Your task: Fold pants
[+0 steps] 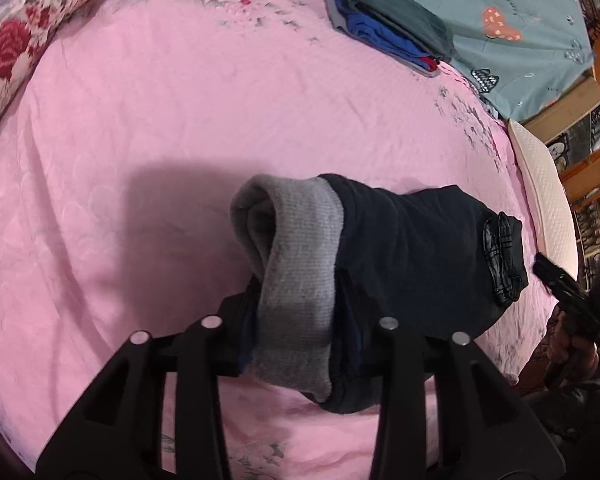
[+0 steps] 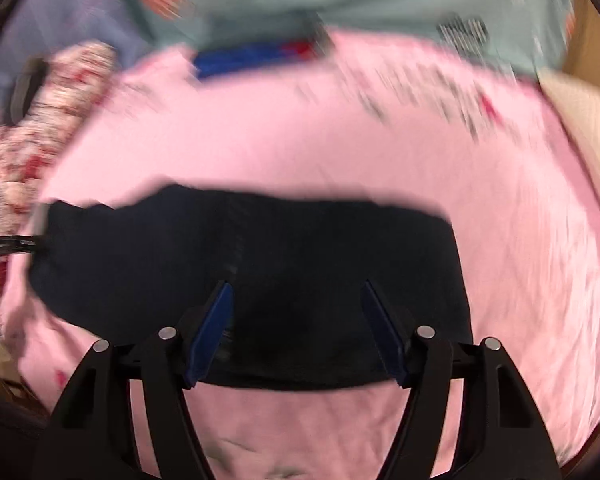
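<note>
Dark navy pants (image 1: pixel 420 248) with a grey ribbed waistband (image 1: pixel 296 280) lie folded on the pink bedsheet (image 1: pixel 180 120). My left gripper (image 1: pixel 300 344) is shut on the grey waistband end and lifts it a little off the sheet. In the blurred right wrist view the pants (image 2: pixel 260 260) lie as a dark band across the bed. My right gripper (image 2: pixel 296 308) is open, its blue pads (image 2: pixel 216 328) spread just above the near edge of the pants, holding nothing. The right gripper also shows in the left wrist view (image 1: pixel 560 284) past the far end of the pants.
A stack of folded clothes (image 1: pixel 388 20), grey and blue, lies at the far side of the bed on a teal cover (image 1: pixel 520 0). A floral quilt (image 1: pixel 16 40) lies at the far left. A white pillow (image 1: pixel 548 200) lies at the right edge, wooden furniture beyond.
</note>
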The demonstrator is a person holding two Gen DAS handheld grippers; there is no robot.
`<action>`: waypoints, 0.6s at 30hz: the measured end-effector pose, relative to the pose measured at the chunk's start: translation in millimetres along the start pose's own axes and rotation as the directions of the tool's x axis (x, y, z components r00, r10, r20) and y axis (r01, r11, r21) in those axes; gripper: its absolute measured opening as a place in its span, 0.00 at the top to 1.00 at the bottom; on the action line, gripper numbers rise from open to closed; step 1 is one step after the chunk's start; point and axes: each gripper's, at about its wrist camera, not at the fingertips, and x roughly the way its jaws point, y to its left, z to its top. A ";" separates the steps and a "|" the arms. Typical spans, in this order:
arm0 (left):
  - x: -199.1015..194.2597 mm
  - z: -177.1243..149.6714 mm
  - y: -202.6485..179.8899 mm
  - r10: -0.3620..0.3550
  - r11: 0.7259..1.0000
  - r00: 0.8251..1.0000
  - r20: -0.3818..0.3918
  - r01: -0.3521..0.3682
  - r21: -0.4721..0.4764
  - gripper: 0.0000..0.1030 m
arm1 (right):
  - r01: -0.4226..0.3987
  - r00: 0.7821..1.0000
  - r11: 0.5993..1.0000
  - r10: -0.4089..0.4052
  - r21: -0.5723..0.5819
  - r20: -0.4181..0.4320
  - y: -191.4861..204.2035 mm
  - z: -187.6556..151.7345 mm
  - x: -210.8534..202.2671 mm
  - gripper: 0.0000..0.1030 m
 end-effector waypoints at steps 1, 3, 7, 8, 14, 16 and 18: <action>3.9 -0.5 1.7 0.012 1.000 1.000 -0.024 -0.012 -0.014 0.35 | -0.005 1.000 0.999 0.006 -0.049 0.026 13.1 3.6 -6.3 0.33; 12.6 -1.9 4.5 0.021 0.999 0.998 -0.062 -0.024 -0.038 0.30 | -0.045 0.999 0.993 0.048 -0.110 0.025 35.9 8.7 -5.4 0.33; 18.3 1.5 -1.7 0.017 1.000 0.996 -0.088 -0.019 -0.021 0.24 | -0.131 0.991 0.981 0.126 -0.141 -0.042 63.1 5.1 19.5 0.37; 19.5 3.1 -3.7 0.006 1.000 0.996 -0.090 -0.007 -0.013 0.26 | -0.143 0.989 0.979 0.135 -0.146 -0.064 67.3 2.2 27.0 0.40; 14.6 3.0 -4.4 -0.022 1.000 0.998 -0.064 0.023 0.011 0.56 | -0.144 0.976 0.982 0.122 -0.119 -0.180 72.9 -25.5 59.9 0.73; 7.2 1.1 -10.7 -0.031 0.999 0.999 -0.041 0.032 0.020 0.62 | -0.125 0.983 0.982 0.103 -0.142 -0.154 76.6 -30.0 57.0 0.73; -4.0 1.0 -16.4 -0.071 0.997 0.997 -0.010 0.071 0.011 0.69 | -0.106 0.987 0.982 0.085 -0.155 -0.136 81.9 -33.7 58.0 0.73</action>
